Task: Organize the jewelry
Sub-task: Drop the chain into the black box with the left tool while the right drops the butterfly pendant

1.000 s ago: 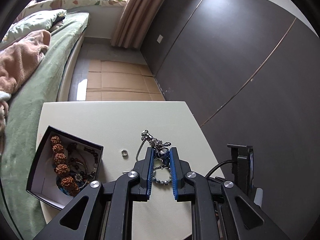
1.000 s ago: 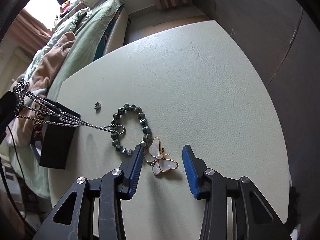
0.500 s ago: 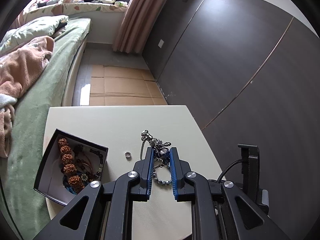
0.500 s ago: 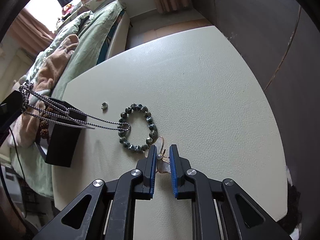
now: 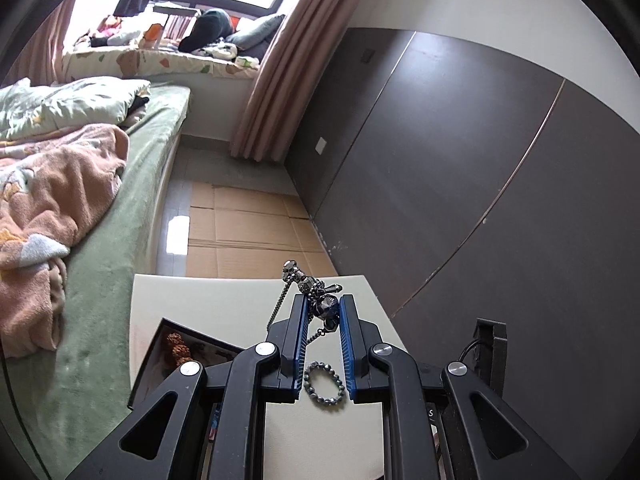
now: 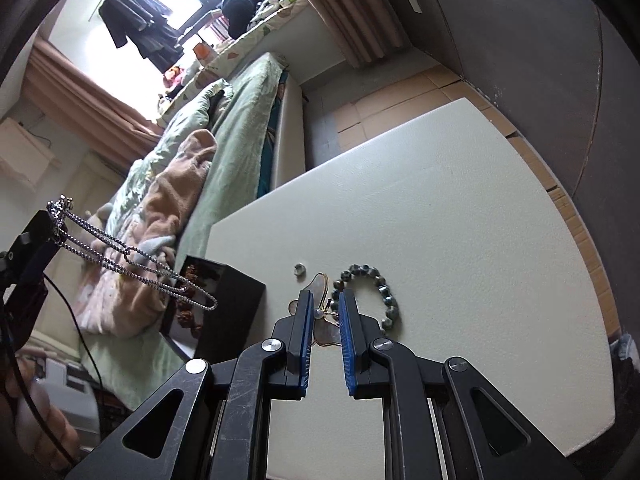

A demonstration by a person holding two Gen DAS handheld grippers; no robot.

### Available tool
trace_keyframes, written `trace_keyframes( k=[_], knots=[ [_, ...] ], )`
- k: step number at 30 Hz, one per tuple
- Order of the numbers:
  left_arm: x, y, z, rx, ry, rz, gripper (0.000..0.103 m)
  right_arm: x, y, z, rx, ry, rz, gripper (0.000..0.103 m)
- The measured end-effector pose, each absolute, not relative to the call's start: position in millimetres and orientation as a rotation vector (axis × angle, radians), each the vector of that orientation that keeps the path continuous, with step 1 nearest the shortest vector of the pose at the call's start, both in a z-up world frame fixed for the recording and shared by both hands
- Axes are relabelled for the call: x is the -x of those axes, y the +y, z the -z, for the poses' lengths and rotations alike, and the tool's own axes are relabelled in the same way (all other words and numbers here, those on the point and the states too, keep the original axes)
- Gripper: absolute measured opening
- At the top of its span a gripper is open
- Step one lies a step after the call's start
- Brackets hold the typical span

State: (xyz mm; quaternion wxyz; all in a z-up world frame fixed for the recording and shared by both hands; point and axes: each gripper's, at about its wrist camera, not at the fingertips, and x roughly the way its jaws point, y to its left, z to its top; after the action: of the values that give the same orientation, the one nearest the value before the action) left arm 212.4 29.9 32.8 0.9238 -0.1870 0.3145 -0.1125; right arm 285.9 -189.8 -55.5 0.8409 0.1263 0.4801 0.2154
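My left gripper [image 5: 323, 310] is shut on a silver chain necklace [image 5: 316, 288] and holds it high above the white table [image 5: 224, 300]. In the right wrist view the chain [image 6: 132, 258] hangs in loops over the black jewelry box [image 6: 230, 304]. My right gripper [image 6: 325, 305] is shut on a butterfly brooch [image 6: 320, 316] and lifts it off the table. A dark green bead bracelet [image 6: 380, 292] and a small ring [image 6: 298, 269] lie on the table. The bracelet also shows in the left wrist view [image 5: 324, 386].
The box [image 5: 184, 352] holds brown bead strands and stands at the table's left edge. A bed with green sheets [image 5: 104, 280] and a pink blanket lies to the left. A dark wall panel [image 5: 460, 200] runs along the right. Cardboard covers the floor beyond the table.
Both grippers have risen from the table. The right one lifted the brooch it closed on. The left one carried the chain up, its loop now clear of the bracelet.
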Motion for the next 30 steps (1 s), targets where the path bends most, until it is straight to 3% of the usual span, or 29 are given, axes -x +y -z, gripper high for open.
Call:
trace_keyframes(
  k=[10, 30],
  knots=[
    [-201.5, 68.0, -35.7, 0.407, 0.621, 0.188, 0.016, -283.5, -146.0, 42.7, -0.326, 0.93, -0.556, 0.015],
    [-199.6, 108.3, 12.3, 0.424, 0.75, 0.08, 0.016, -271.1, -84.7, 48.2, -0.318, 0.929, -0.666, 0.015]
  ],
)
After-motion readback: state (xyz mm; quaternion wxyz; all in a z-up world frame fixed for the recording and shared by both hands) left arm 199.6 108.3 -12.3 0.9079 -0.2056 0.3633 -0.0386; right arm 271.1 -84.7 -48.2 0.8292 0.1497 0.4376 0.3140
